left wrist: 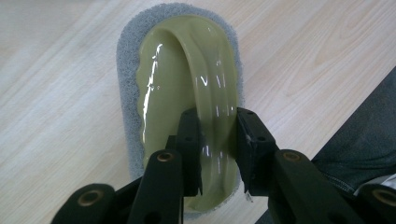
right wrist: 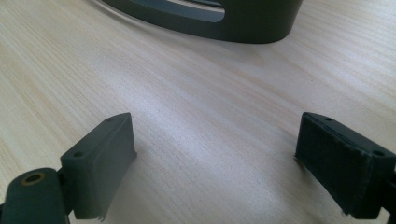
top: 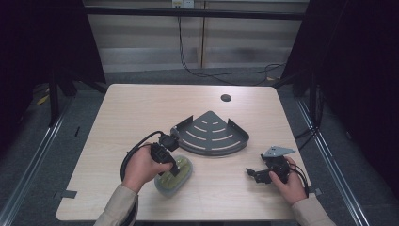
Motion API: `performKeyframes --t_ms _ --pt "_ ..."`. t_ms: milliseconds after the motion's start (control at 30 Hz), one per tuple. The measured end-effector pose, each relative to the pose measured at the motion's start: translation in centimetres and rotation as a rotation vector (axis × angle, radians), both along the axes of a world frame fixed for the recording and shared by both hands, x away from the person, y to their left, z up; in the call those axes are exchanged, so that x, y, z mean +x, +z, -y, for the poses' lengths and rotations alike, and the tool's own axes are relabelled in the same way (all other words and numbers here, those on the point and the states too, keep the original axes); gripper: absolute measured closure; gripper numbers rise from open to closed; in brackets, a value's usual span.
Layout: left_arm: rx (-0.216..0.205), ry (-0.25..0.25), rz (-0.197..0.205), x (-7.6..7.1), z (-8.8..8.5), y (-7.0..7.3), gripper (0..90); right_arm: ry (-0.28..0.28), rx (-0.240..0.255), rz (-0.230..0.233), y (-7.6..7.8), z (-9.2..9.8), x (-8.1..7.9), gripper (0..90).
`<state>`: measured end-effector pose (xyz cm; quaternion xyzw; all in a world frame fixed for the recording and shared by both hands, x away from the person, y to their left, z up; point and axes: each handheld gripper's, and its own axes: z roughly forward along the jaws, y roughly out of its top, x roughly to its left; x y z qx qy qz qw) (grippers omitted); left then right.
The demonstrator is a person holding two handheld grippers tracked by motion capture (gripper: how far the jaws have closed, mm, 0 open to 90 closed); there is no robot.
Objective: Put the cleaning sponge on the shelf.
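An oval scrub brush (top: 175,177) with a glossy olive-green handle (left wrist: 187,84) on a grey pad lies flat near the table's front, left of centre. My left gripper (top: 171,165) points down onto it, and its two black pads (left wrist: 189,140) press on either side of the handle's raised ridge. My right gripper (top: 252,174) rests low over the bare wood at the front right, jaws wide apart with nothing between them; its pads (right wrist: 105,158) frame only tabletop. A dark metal corner shelf (top: 210,134) sits at the table's middle.
The corner shelf's curved front wall (right wrist: 233,23) lies a short way ahead of my right gripper. A round cable hole (top: 226,98) is in the table's far side. Black cables run across the floor behind the table (top: 141,108).
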<state>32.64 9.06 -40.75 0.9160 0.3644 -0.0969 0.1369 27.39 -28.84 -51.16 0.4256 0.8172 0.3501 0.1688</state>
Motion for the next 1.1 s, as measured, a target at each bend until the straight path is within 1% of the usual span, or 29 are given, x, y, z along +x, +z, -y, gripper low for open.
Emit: performKeyframes --t_ms 67,133,267,400,633,733,867,1100 --pt "0.005 -0.004 0.001 0.1 -0.2 0.2 72.7 0.000 0.000 0.000 0.0 0.0 0.0 11.1" --pt "0.006 0.009 0.006 0.3 -0.5 0.4 72.7 0.000 0.000 0.000 0.0 0.0 0.0 11.1" --pt "0.028 0.010 0.011 0.9 -0.9 0.7 72.7 0.000 0.000 0.000 0.0 0.0 0.0 11.1" --pt "0.034 0.019 0.010 1.4 -1.2 1.0 72.7 0.000 0.000 0.000 0.0 0.0 0.0 11.1" --pt "0.034 0.028 0.022 2.2 -1.7 1.9 72.7 0.000 0.000 0.000 0.0 0.0 0.0 11.1" --pt "0.030 0.040 0.020 2.5 -2.0 2.2 72.7 0.000 0.000 0.000 0.0 0.0 0.0 11.1" --pt "0.040 0.054 0.027 2.9 -2.4 2.6 72.7 0.000 0.000 0.000 0.0 0.0 0.0 11.1" --pt "0.048 0.062 0.030 3.5 -2.7 2.8 72.7 0.000 0.000 0.000 0.0 0.0 0.0 11.1"
